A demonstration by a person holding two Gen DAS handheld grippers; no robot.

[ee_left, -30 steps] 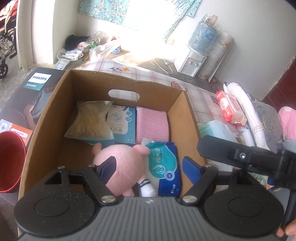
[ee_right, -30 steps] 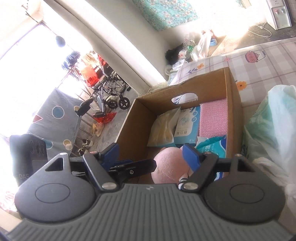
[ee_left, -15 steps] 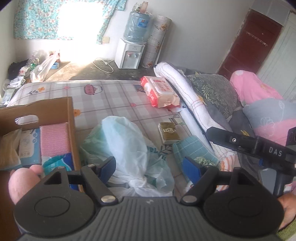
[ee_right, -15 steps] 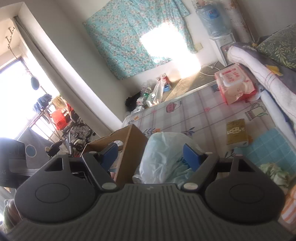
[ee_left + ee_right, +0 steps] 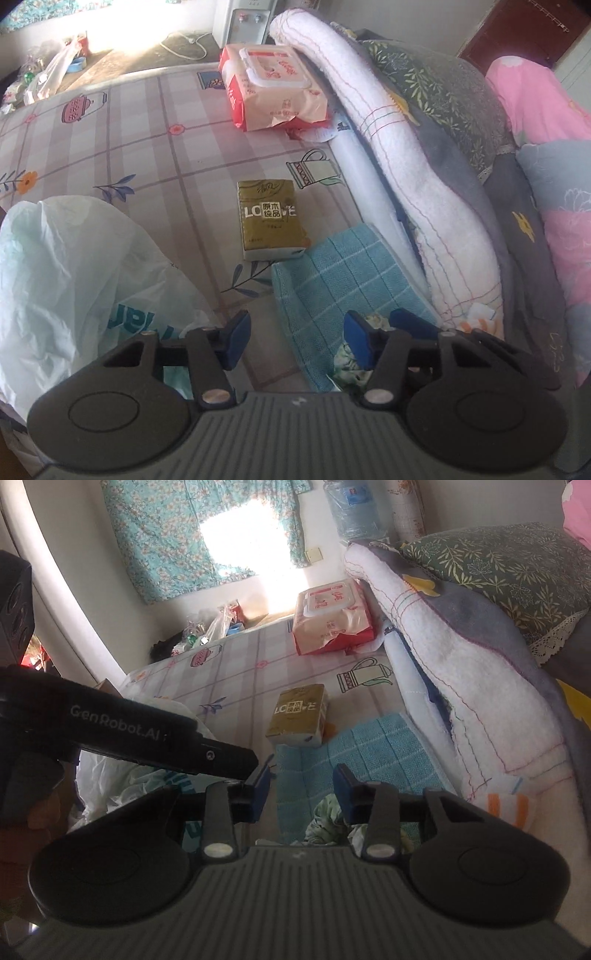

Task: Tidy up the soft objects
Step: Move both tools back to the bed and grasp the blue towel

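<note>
Both of my grippers hang over the checked bedsheet (image 5: 147, 147). My left gripper (image 5: 295, 339) has its jaws closing, about half apart, with nothing pressed between the blue pads; below them lies the folded teal checked cloth (image 5: 343, 266). My right gripper (image 5: 301, 788) is also closing, narrower, pads gripping nothing, above the same cloth (image 5: 369, 746) and a crumpled green floral fabric (image 5: 325, 819). The gold tissue pack (image 5: 269, 218) lies just beyond the cloth; the red-and-white wet-wipe pack (image 5: 273, 88) sits farther off, against the rolled white towel (image 5: 406, 166). A pale translucent plastic bag (image 5: 74, 266) bulges at the left.
</note>
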